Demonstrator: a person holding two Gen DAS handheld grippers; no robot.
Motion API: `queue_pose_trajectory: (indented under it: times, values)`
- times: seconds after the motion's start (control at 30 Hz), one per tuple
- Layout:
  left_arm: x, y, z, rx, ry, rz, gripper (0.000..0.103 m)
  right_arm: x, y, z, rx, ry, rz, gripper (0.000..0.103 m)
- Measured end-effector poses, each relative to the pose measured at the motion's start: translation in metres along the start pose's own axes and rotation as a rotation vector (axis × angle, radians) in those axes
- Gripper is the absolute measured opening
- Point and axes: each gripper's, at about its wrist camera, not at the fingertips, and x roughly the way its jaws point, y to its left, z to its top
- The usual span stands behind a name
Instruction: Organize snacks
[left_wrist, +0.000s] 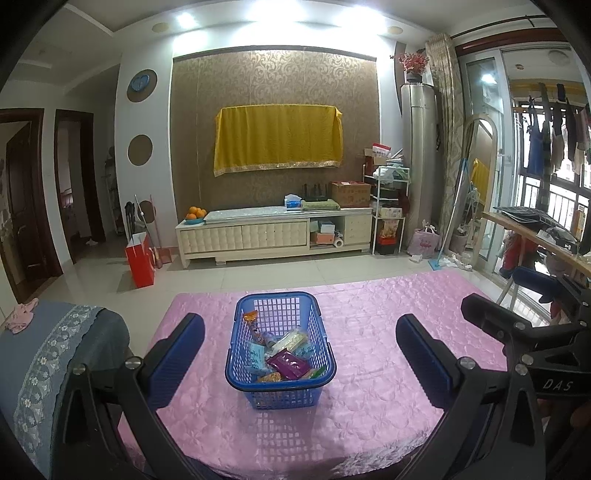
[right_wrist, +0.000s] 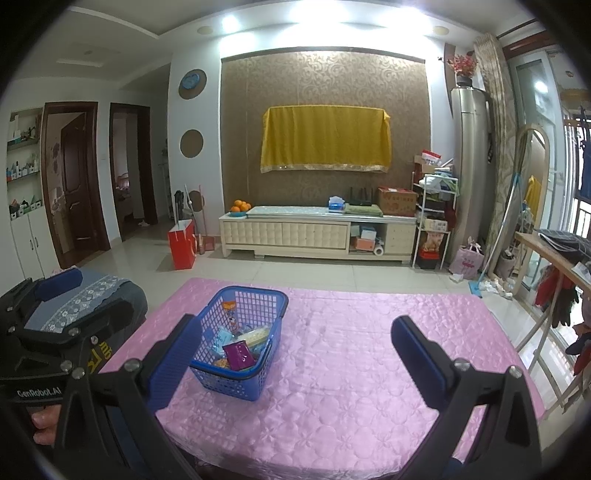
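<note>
Left wrist view: blue basket (left_wrist: 280, 384) heaped with snack packets (left_wrist: 286, 363), both hand-held grippers released.

Both wrist cameras sit low over the near edge of the pink-covered surface (left_wrist: 369, 369), looking forward between their own fingers toward the TV cabinet (right_wrist: 317, 236). They share the blue basket (left_wrist: 280, 369), centred in the left view and left of centre in the right.

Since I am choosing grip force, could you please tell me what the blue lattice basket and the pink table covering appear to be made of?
The blue lattice basket looks like glossy moulded plastic: a rigid open grid with a smooth rim. The pink table covering seems a satiny quilted fabric, given its sheen and stitched floral pattern.
</note>
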Motion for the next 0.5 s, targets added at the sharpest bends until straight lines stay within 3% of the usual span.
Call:
queue_pose_trajectory:
  times: [0.5]
  values:
    - [-0.0017, -0.0017, -0.004, 0.004, 0.008, -0.016, 0.103, -0.0016, 0.0058, -0.0013, 0.003, 0.006, -0.019, 0.103]
